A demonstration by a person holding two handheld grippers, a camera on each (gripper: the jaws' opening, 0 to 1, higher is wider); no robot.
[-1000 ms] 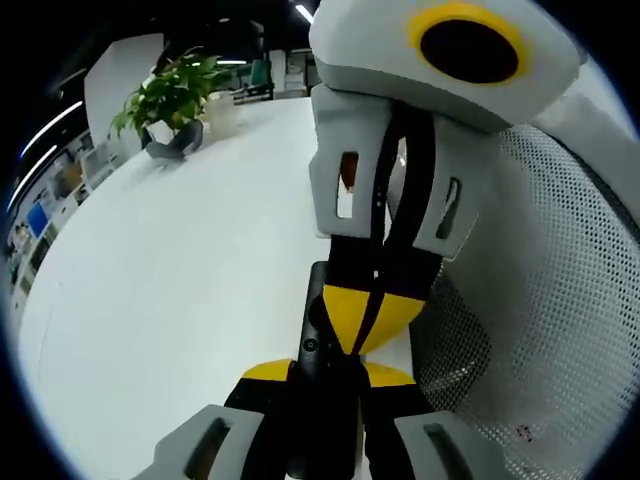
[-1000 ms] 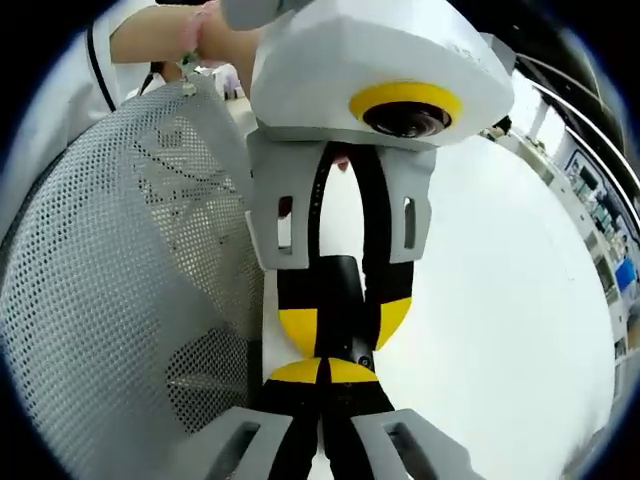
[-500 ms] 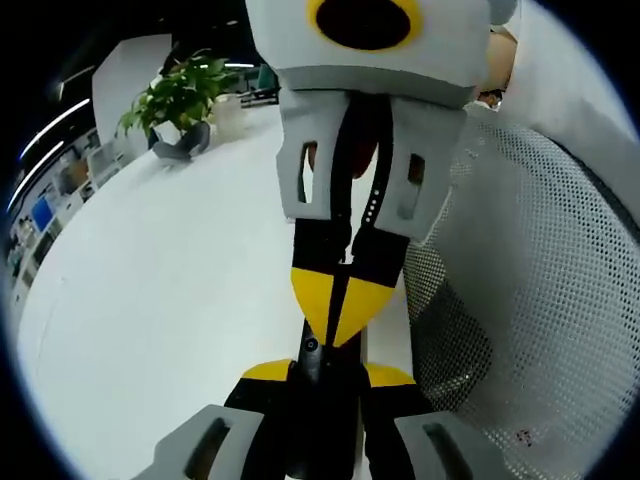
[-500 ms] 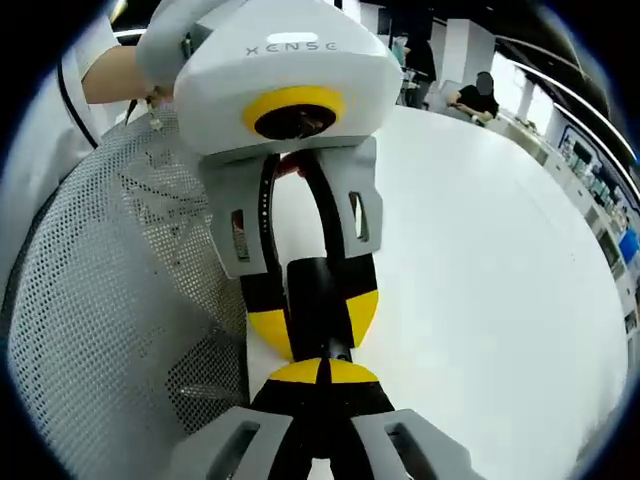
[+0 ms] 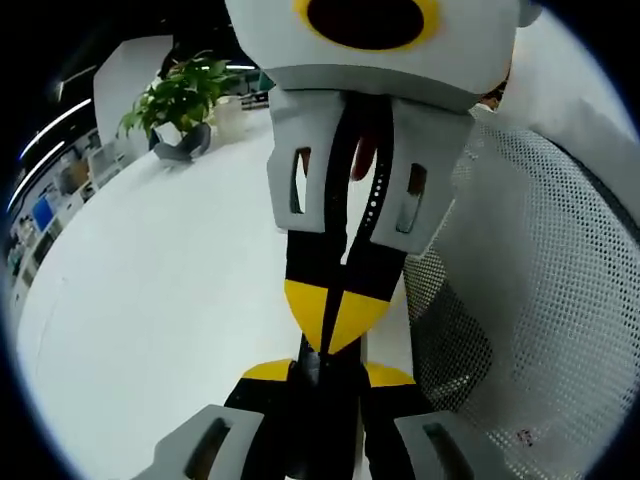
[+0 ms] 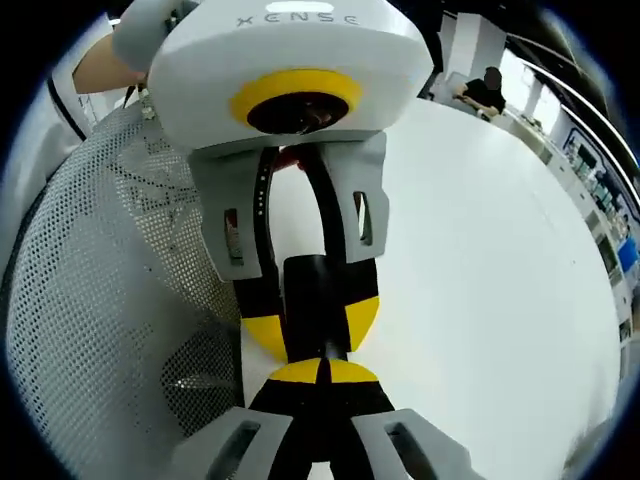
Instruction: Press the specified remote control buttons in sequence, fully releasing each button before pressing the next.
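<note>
The slim black remote control [image 6: 318,305] lies between the two grippers, above the white desk [image 6: 480,260]. In the right gripper view its dark body is clamped between the yellow-tipped fingers of the left gripper [image 6: 312,325], which enters from the top of the view; the buttons cannot be made out. In the left gripper view the remote control [image 5: 322,368] appears as a narrow dark strip between the left gripper's [image 5: 325,375] own fingers, most of it covered by the right gripper [image 5: 335,318] coming down from above. The right gripper's fingers are brought together to a single yellow point that meets the remote control; in the right gripper view the same closed tip [image 6: 322,372] sits against the end of the remote control.

The word "XENSE" is legible on the white housing [image 6: 295,45] of the left gripper in the right gripper view; no writing can be read in the left gripper view.

A white perforated mesh chair back [image 5: 530,300] stands just beside the desk edge, and appears again in the right gripper view [image 6: 110,300]. The left gripper view alone includes a green potted plant [image 5: 180,95] in a grey pot, far back on the desk [image 5: 150,300]. The right gripper view includes a person's hand [image 6: 105,65] with a white sleeve behind the left gripper, and a seated person [image 6: 485,90] beyond the desk.
</note>
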